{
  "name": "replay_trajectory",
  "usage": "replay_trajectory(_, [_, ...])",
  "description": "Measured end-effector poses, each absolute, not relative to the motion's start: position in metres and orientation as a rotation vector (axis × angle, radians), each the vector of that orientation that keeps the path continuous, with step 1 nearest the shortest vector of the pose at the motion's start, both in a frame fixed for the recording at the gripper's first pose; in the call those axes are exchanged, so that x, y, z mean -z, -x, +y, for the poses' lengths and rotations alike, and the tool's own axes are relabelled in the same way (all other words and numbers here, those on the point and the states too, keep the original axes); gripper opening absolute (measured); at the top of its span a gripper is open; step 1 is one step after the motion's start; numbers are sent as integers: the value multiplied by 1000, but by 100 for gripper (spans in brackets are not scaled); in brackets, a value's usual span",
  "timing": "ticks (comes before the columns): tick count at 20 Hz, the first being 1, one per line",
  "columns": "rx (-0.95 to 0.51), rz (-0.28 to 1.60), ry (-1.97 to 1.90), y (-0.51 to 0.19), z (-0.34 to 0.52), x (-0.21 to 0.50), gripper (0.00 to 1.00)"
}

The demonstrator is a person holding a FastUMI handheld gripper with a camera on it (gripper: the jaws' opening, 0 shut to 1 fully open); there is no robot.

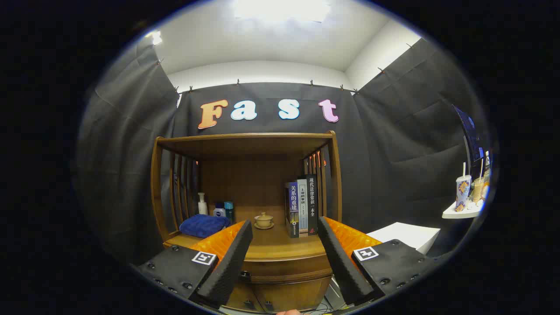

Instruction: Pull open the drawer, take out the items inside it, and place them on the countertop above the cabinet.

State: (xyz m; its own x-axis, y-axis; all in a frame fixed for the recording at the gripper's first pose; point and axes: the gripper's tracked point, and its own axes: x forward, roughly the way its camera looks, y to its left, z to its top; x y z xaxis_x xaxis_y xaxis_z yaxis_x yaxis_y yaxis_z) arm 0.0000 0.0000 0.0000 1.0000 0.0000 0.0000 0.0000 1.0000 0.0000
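The cabinet's point(280, 280) lower front is cut off below the gripper's point(284, 258) spread fingers; drawer outline indistinct. Bottles point(217, 209) at countertop's point(280, 249) rear-left corner too small to identify.

gripper point(284, 258), two black ribbed foam finger pads point(227, 262), orange textured finger backs, black screw-studded mounting plates, white square fiducial marker on each

I can read Chinese titles on the spines of three books point(302, 205) standing at the counter's point(280, 249) right edge: 关系的重建 on the left one and 现代法律常识一本全 on the right one. The middle spine is too small for me to read.
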Motion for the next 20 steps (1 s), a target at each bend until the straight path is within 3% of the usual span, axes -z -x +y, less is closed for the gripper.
replay_trajectory(20, [-1, -1, 2, -1, 8, -2, 98])
